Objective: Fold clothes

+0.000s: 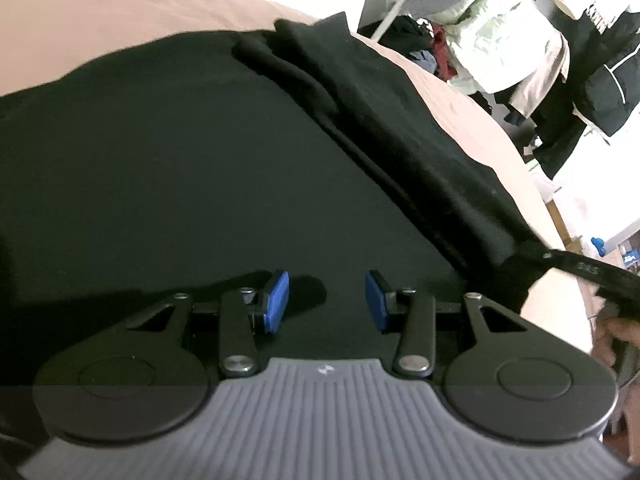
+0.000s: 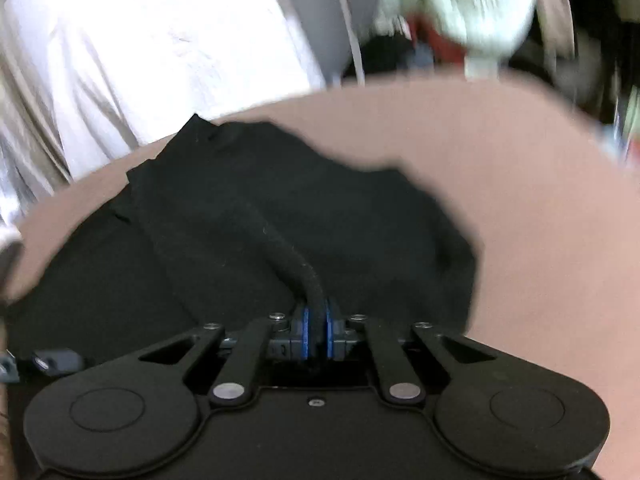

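Black knit fabric is filling the near field of both wrist views: this is the black garment, lying spread on the tan bed cover, and it serves as the landmark for every place below.

Nearest in the right wrist view, the right gripper is clenching a raised ridge of the garment — the blue pads are pressing on a thick rolled hem that is rising from the cloth into the jaws. The view is blurring, which suggests the hand is travelling.

Nearest in the left wrist view, the left gripper is hovering over the garment's flat middle with its jaws standing apart; nothing is lying between its blue pads, so it is grasping nothing. At the garment's right edge, a hand is showing beside a dark strip of cloth.

Further along the garment, a long folded band is running diagonally toward its far edge. Beyond the garment, hanging clothes and a pale curtain are standing behind the bed.

Judged risks from here:
- The hem is thick and rolled; a pull at an angle could be drawing it out of the pads.
- The left gripper is pinning nothing, so a lift on the right could be dragging the whole garment across the cover — undoing the existing fold.
- Fast travel could be bunching the cloth instead of laying it flat.
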Demonstrator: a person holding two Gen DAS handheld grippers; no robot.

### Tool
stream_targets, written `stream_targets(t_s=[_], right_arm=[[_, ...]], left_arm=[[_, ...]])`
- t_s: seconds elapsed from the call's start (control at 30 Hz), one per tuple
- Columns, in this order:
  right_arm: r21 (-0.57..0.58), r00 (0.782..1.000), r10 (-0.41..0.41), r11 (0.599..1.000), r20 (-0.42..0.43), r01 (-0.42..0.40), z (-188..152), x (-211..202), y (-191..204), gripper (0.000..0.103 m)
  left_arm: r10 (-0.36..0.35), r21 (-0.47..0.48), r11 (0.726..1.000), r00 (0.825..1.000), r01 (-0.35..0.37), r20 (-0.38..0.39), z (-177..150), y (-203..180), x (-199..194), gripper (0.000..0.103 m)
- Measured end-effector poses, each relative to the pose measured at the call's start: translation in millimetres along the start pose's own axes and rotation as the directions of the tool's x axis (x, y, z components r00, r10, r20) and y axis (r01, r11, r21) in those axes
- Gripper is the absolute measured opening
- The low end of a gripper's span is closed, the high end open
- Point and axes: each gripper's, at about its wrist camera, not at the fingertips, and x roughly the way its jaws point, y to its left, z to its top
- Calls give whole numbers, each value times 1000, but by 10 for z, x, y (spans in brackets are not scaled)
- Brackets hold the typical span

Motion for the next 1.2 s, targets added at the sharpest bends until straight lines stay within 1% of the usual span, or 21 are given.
stream_targets(t_s=[0.03,0.07,0.1,0.13,0.17,0.23,0.3,0.4,0.47,0.53,0.6,0.63,0.7,0.8,0.9,0.97,1.0,1.03,1.1,1.13,1.2], right_arm=[[-56,998,-53,997,-18,52,34,-12,39,9],[-96,991,-110,990,-73,103,58,31,37,10],[-129,977,-155,982,-149,137,85,119,46,11],[-151,966,-182,976,-186,155,91,180,57,15],[-163,968,-184,974,-169,156,102,178,74,17],[-184,974,-183,970,-135,157,129,171,106,29],[-178,986,-131,978,-100,112,228,120,109,39],[-156,1000,-7,988,-30,3,522,18,138,40],[-122,995,93,988,19,-90,854,53,175,44],[-72,971,241,968,7,-240,1220,221,227,54],[-18,909,413,910,-54,-415,1579,556,319,61],[16,881,467,884,-75,-467,1718,735,382,64],[97,851,511,859,-118,-502,1950,1131,533,65],[178,824,539,840,-174,-512,2176,1488,845,66],[255,814,547,830,-198,-496,2248,1833,988,67],[309,816,546,822,-190,-478,2287,2000,1070,67],[330,823,541,820,-176,-468,2290,2063,1089,67],[350,825,538,817,-172,-459,2318,2149,1096,71],[372,824,529,820,-204,-434,2368,2336,1136,79],[376,820,523,826,-233,-420,2388,2427,1166,79],[364,819,503,843,-276,-396,2380,2511,1223,79]], left_arm=[[1,-5,1000,1000,-1,3,17,18,7,42],[2,-10,1000,1000,-2,6,30,33,16,42],[5,-10,1000,1000,-5,8,36,45,22,43],[11,-4,1000,1000,-11,10,40,52,35,43],[18,3,1000,1000,-18,12,46,56,52,43],[27,18,999,999,-27,20,76,77,93,43],[33,25,999,999,-34,33,153,113,132,43],[52,33,998,997,-54,63,489,175,222,43],[53,31,998,996,-56,76,795,217,299,43],[34,20,999,996,-35,78,1150,254,412,46],[23,-3,1000,997,-23,80,1516,283,579,47],[21,-17,1000,997,-20,76,1684,296,677,48],[17,-43,999,998,-14,67,2022,324,872,50],[100,6,995,991,-101,84,2302,252,1171,54],[163,128,974,974,-184,156,2361,114,1446,68],[164,178,966,976,-188,143,2313,102,1608,71],[156,181,968,981,-175,115,2271,139,1680,65],[148,164,973,985,-162,92,2233,197,1726,48],[100,119,987,990,-112,95,2159,343,1698,34],[70,111,990,993,-81,98,2138,391,1657,28],[27,105,994,996,-36,88,2116,462,1584,26]])
